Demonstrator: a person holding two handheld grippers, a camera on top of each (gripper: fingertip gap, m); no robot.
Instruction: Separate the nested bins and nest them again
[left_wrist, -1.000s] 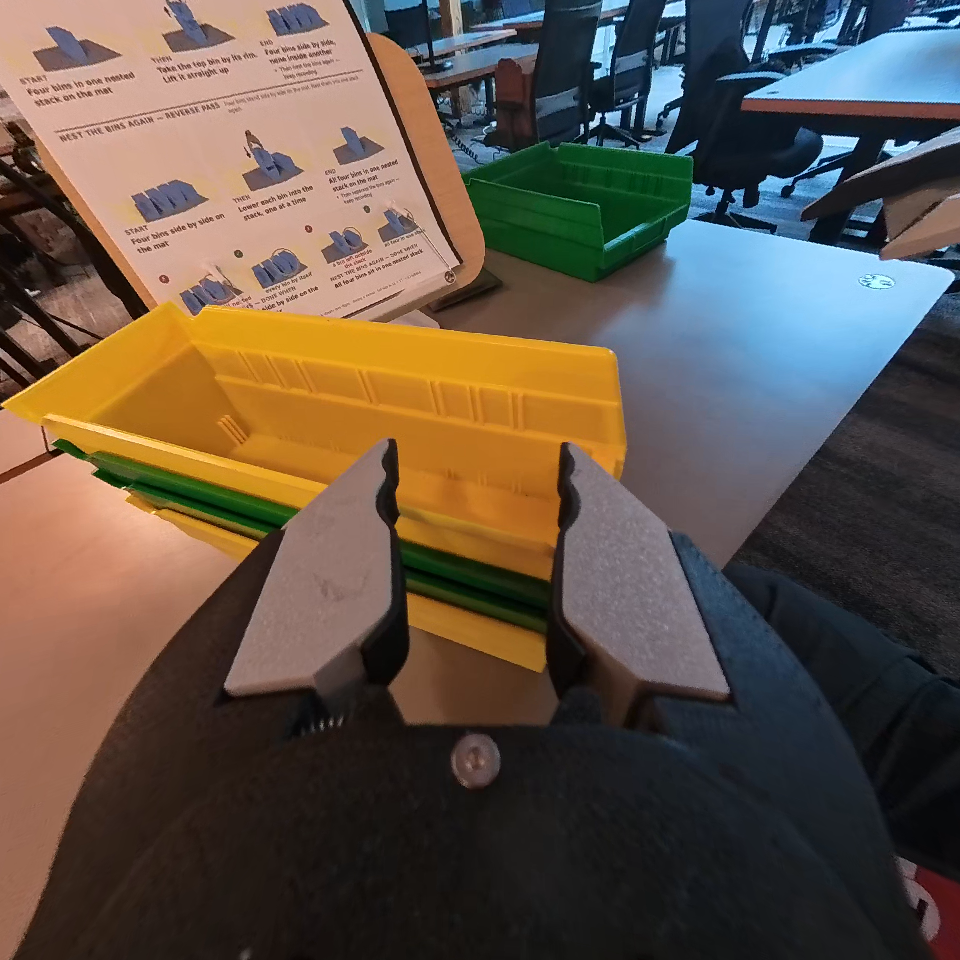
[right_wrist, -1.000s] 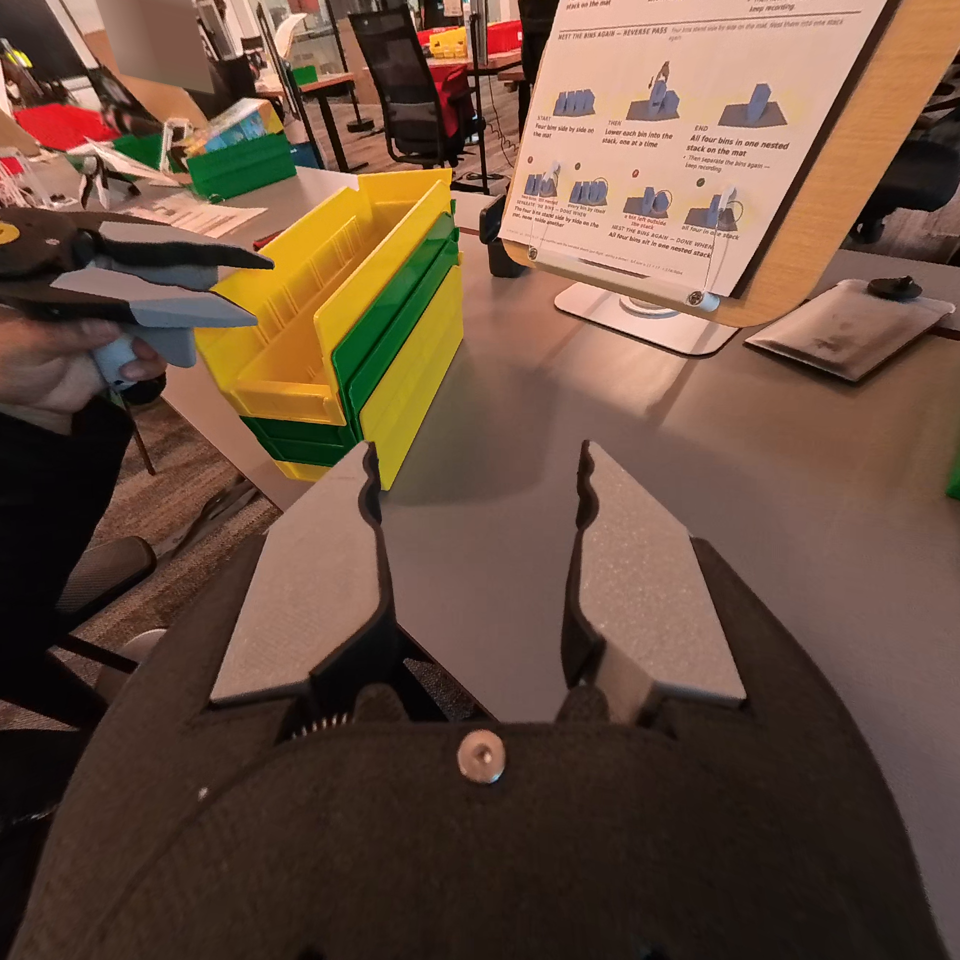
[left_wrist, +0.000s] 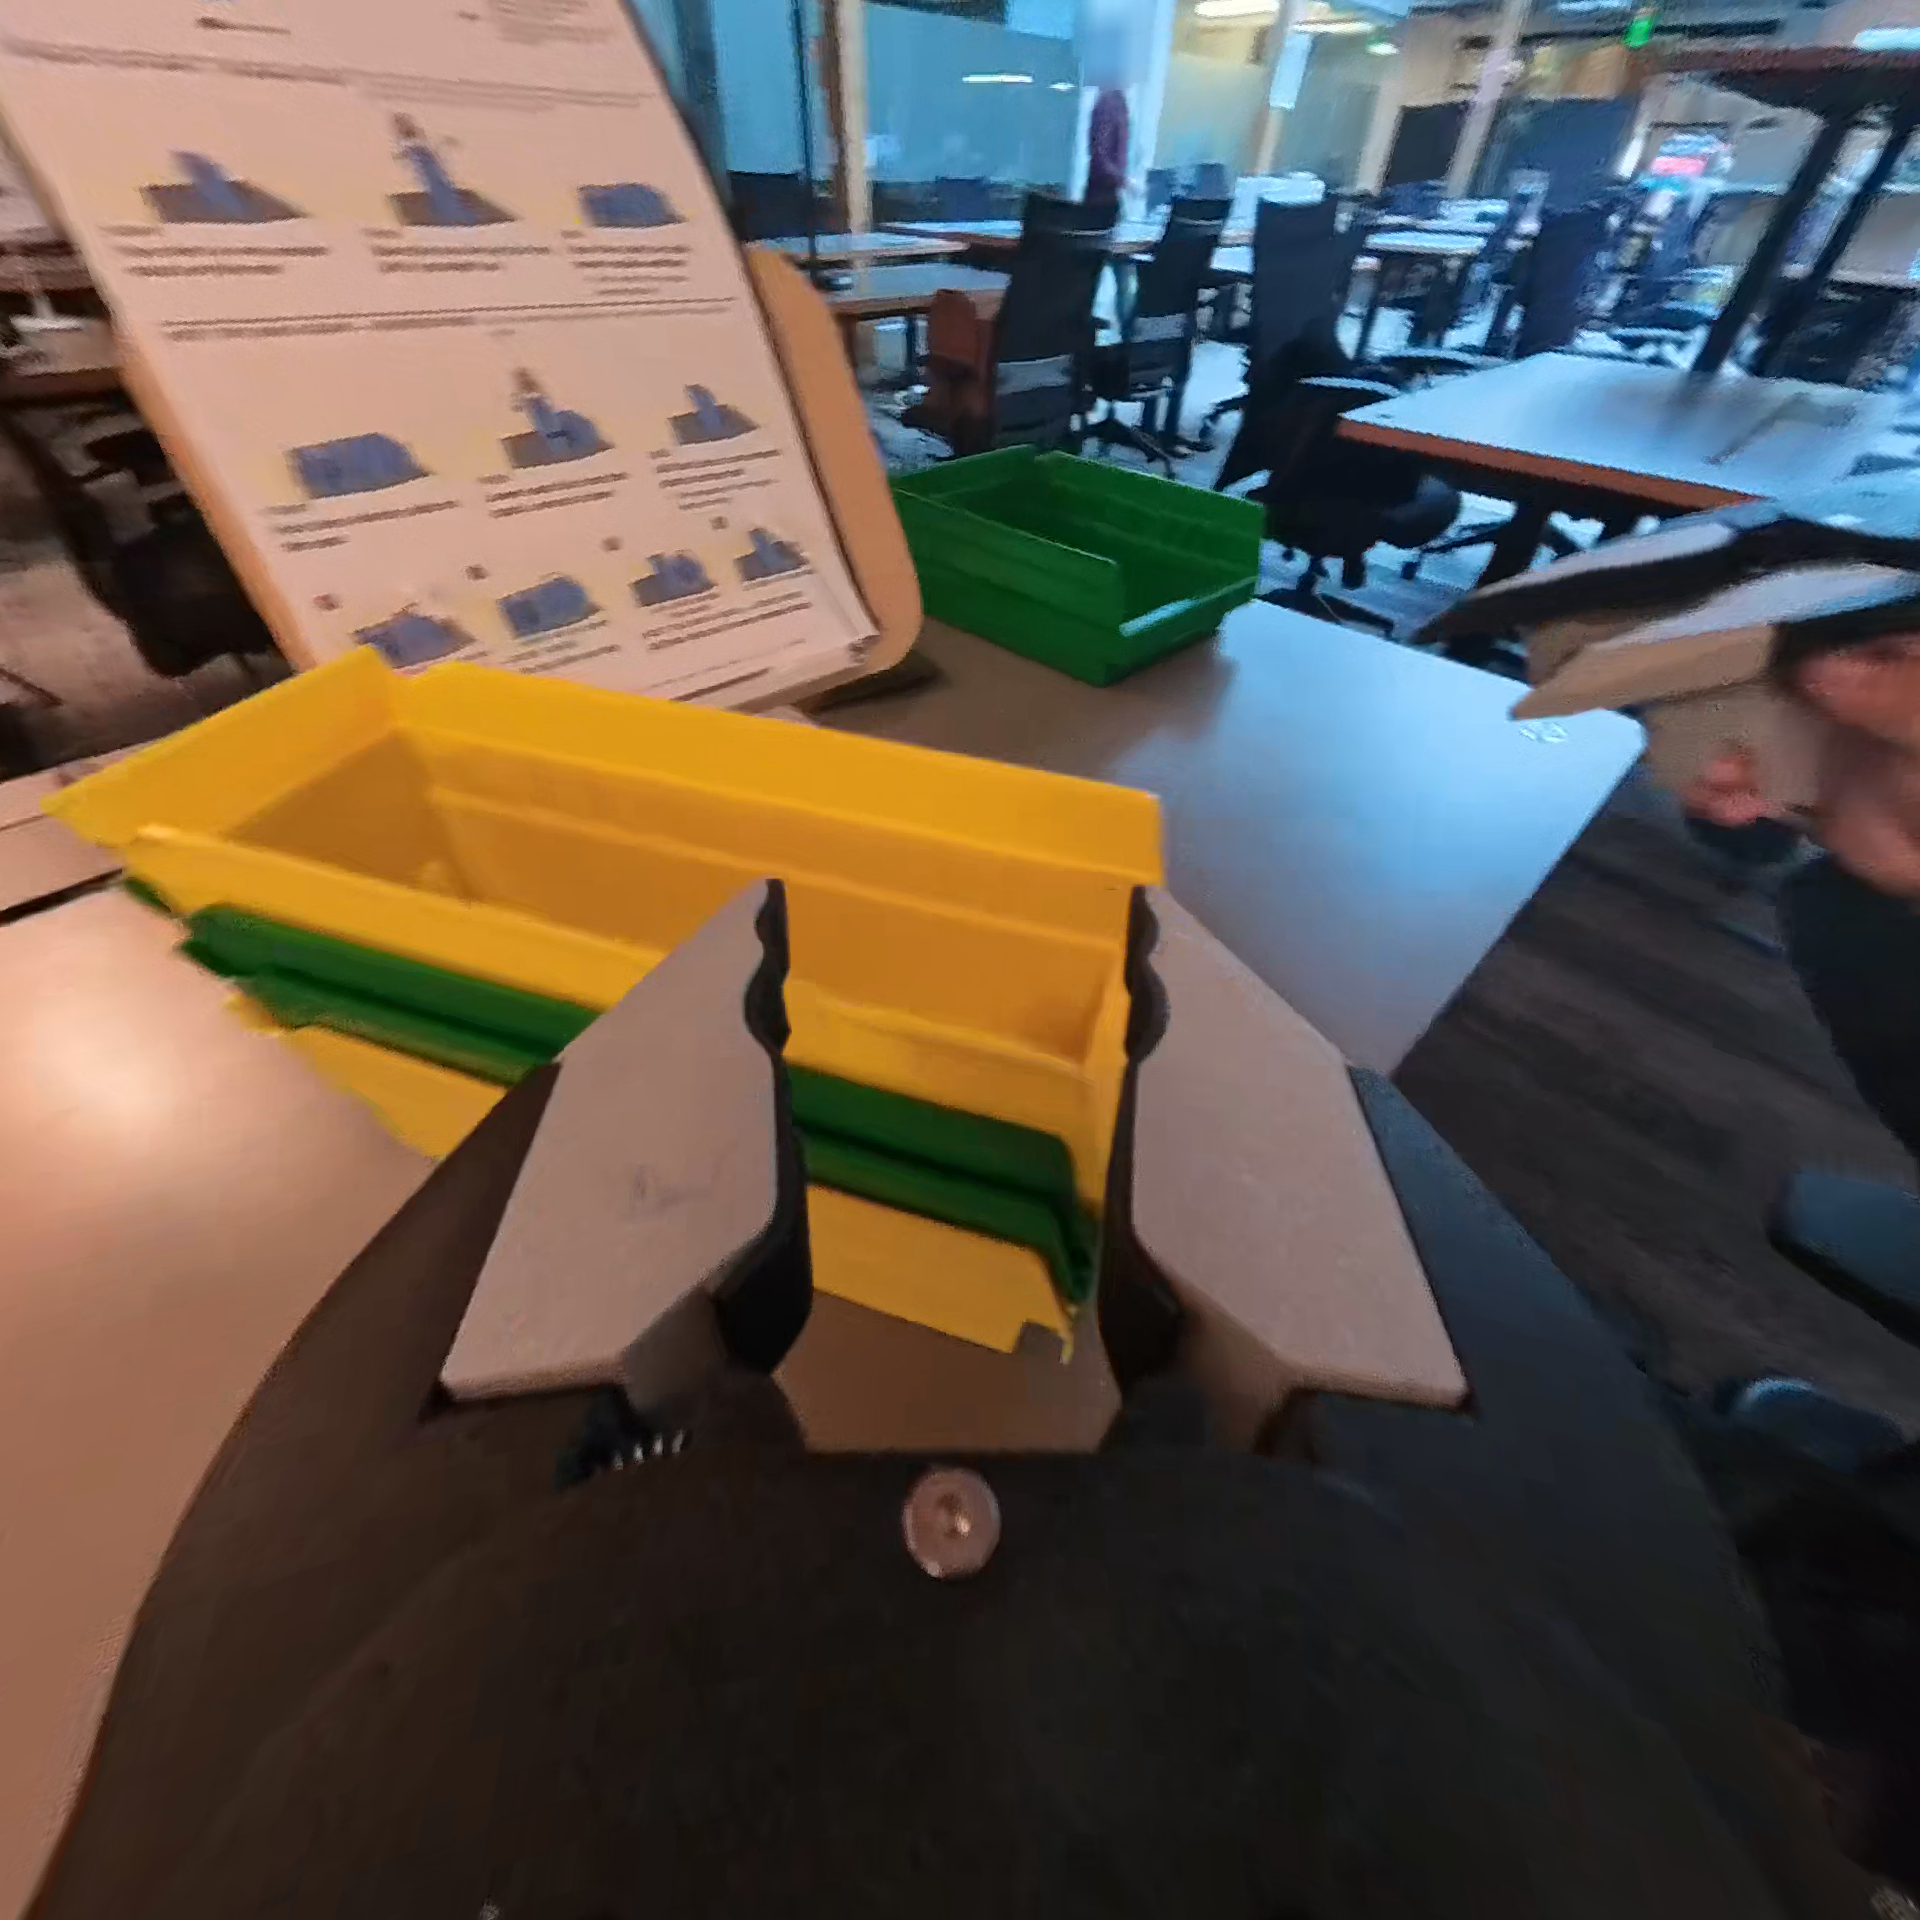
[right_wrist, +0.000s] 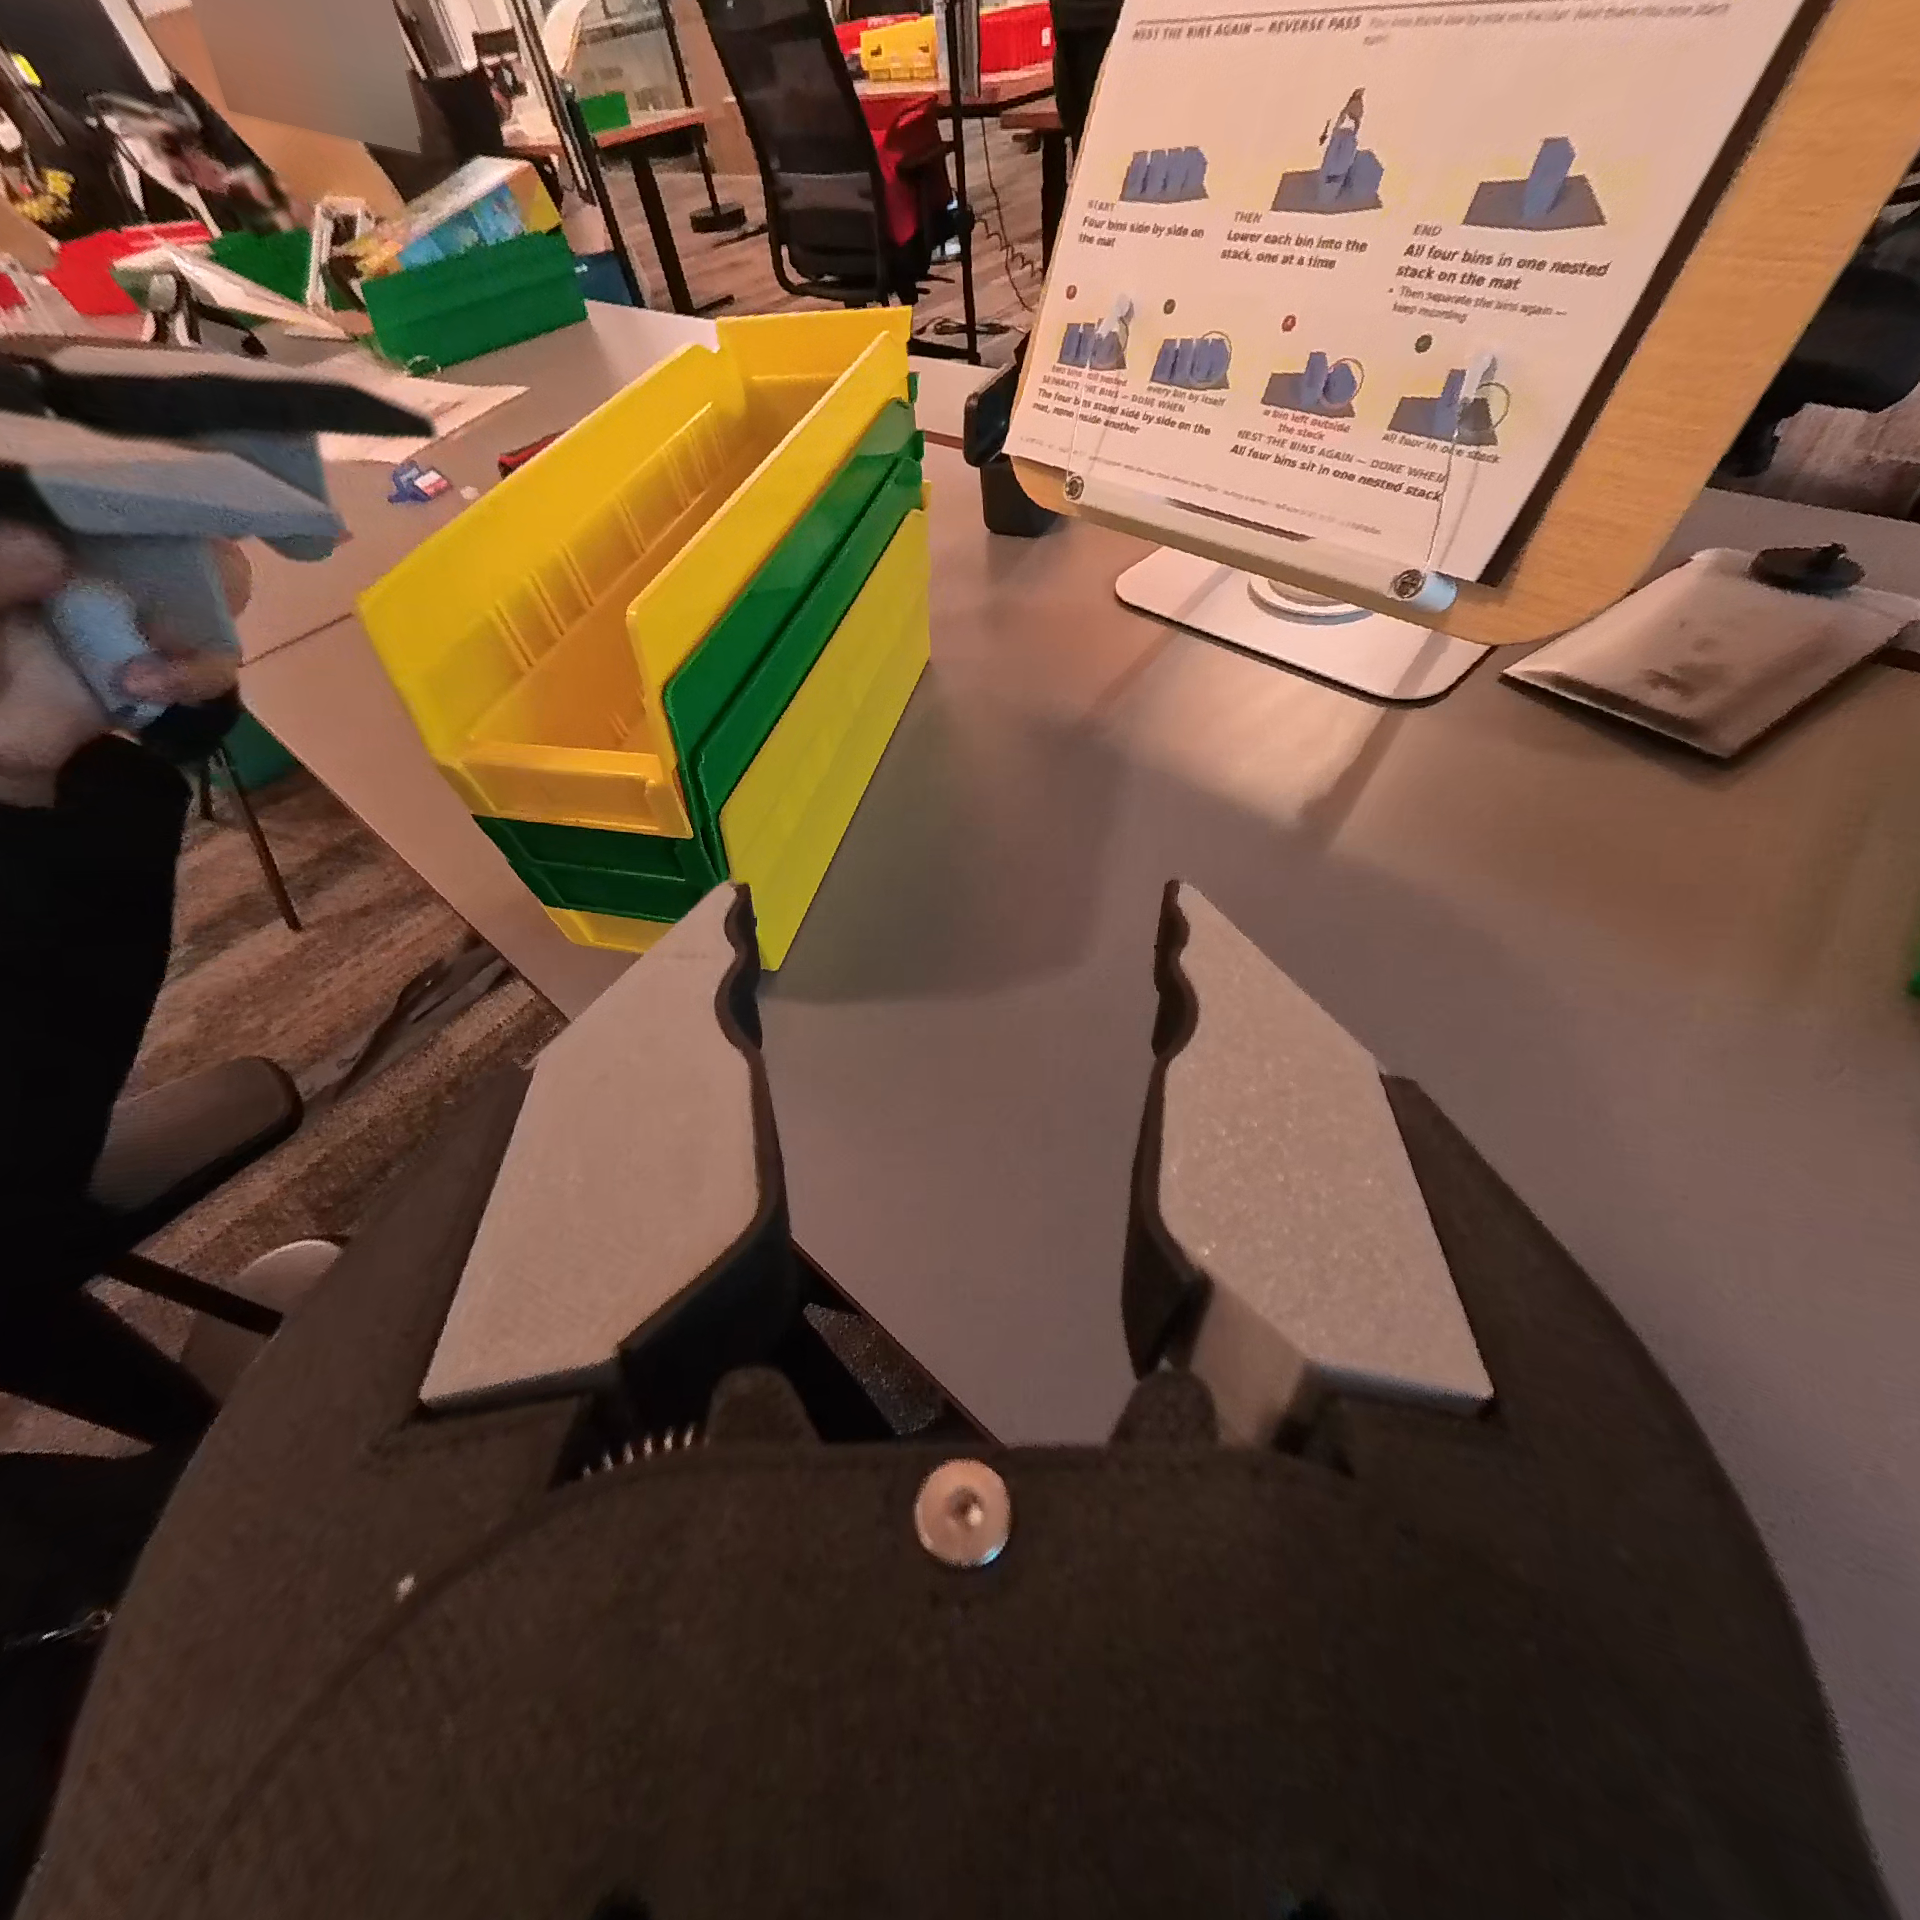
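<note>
Four nested bins (right_wrist: 727, 665) sat at the table (right_wrist: 1351, 935) edge; left gripper (left_wrist: 951, 997) and right gripper (right_wrist: 951, 977) hung spread, empty, bare tabletop beside the stack.

Black claw (left_wrist: 951, 1049) bodies, grey fingers (right_wrist: 644, 1164), silver screws.

Off at about 1 o'clock on the grey worktop (left_wrist: 1299, 790) there's a separate pair of green plastic bins (left_wrist: 1081, 561). A white illustrated instruction sheet on a wooden stand (right_wrist: 1382, 270) sits at 12, a flat grey pouch (right_wrist: 1704, 665) beside it, and black office chairs (left_wrist: 1060, 332) behind.
</note>
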